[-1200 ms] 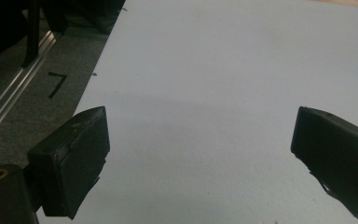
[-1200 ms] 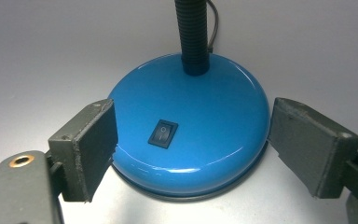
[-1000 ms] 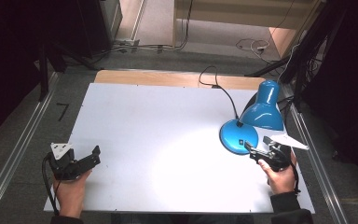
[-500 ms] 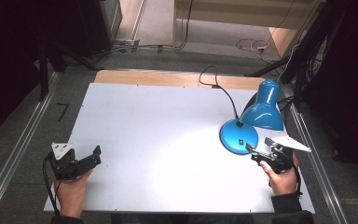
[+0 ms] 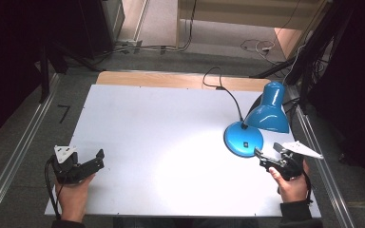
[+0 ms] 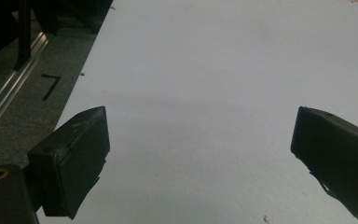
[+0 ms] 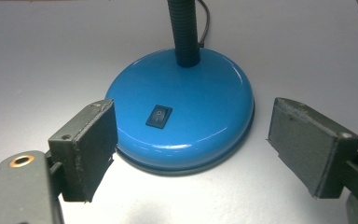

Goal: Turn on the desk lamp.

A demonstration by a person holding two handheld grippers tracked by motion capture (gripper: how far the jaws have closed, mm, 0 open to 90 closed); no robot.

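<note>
**Right gripper backs off the lit lamp**

High view: the blue lamp (image 5: 244,138) stands at the table's (image 5: 161,118) right, throwing light on the white top. The right gripper (image 5: 266,153) has drawn slightly nearer the person since a second ago, suggesting the switching is done. The left gripper (image 5: 95,161) stays parked near left.

Left gripper view: jaws wide over bare table.

Right gripper view: jaws wide, empty, just before the base with its switch (image 7: 158,115).

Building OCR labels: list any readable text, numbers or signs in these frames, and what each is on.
"7": black mark on the floor left of the table.
Rocker switch on the lamp base: a small mark, too blurred to read.
Nothing else legible on the lamp or either gripper.
</note>
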